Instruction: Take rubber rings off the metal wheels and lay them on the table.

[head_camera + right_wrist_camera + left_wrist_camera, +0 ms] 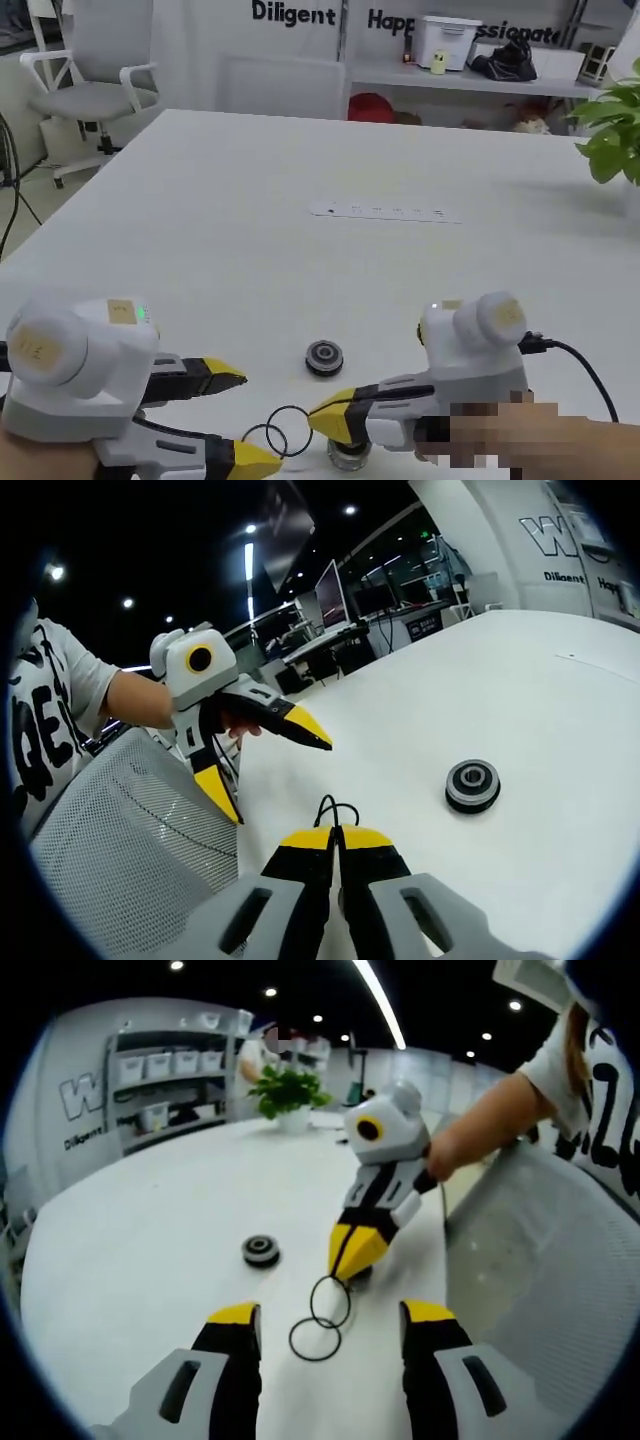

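One free wheel (323, 357) beside the ring (312, 1302)

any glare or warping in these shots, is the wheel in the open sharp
Head view: soft even light, no glare, the wheel sharp with a faint shadow on the table. Left gripper view: fisheye bends the table edge, wheel readable. Right gripper view: dark ceiling, bright table, right tongs shut on a rubber ring, both crisp.

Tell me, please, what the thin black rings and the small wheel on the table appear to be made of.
The black rings look like rubber with a matt finish: they are thin, dark and lie flat in slightly uneven loops. The wheel looks like metal, with a grey, glinting hub; its dark outer band may be a rubber ring.
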Action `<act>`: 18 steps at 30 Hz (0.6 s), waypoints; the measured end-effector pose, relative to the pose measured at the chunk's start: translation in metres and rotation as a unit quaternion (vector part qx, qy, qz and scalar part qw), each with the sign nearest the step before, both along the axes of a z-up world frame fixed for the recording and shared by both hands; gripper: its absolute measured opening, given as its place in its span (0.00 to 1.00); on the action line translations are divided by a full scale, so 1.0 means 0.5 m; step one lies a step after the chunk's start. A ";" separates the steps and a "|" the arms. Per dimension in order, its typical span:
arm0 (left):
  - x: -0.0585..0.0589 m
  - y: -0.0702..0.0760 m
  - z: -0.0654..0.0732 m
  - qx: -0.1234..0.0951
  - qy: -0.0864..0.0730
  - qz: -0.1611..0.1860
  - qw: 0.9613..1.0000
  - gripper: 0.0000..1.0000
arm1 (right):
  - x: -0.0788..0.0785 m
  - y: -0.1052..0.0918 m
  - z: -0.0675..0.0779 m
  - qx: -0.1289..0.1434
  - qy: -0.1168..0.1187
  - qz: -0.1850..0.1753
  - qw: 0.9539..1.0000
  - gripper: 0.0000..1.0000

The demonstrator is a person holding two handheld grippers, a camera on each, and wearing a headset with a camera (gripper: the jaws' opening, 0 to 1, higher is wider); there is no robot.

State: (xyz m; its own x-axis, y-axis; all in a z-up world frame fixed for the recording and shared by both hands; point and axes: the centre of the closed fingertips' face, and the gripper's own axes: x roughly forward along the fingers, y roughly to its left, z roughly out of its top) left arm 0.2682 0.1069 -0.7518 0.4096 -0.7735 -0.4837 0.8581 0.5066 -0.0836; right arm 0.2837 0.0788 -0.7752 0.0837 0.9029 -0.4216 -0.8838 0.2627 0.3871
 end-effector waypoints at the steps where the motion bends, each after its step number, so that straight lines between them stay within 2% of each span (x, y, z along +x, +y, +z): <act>1: 0.000 0.002 0.000 0.000 0.000 0.001 1.000 0.57 | 0.001 0.000 -0.003 -0.004 -0.001 0.000 1.000 0.00; 11: -0.001 0.007 -0.004 0.002 0.001 0.004 1.000 0.57 | 0.005 -0.002 -0.019 -0.024 -0.010 0.000 1.000 0.00; 18: 0.002 0.006 -0.005 0.004 0.001 0.003 1.000 0.57 | 0.007 -0.004 -0.022 -0.032 -0.018 0.002 0.999 0.06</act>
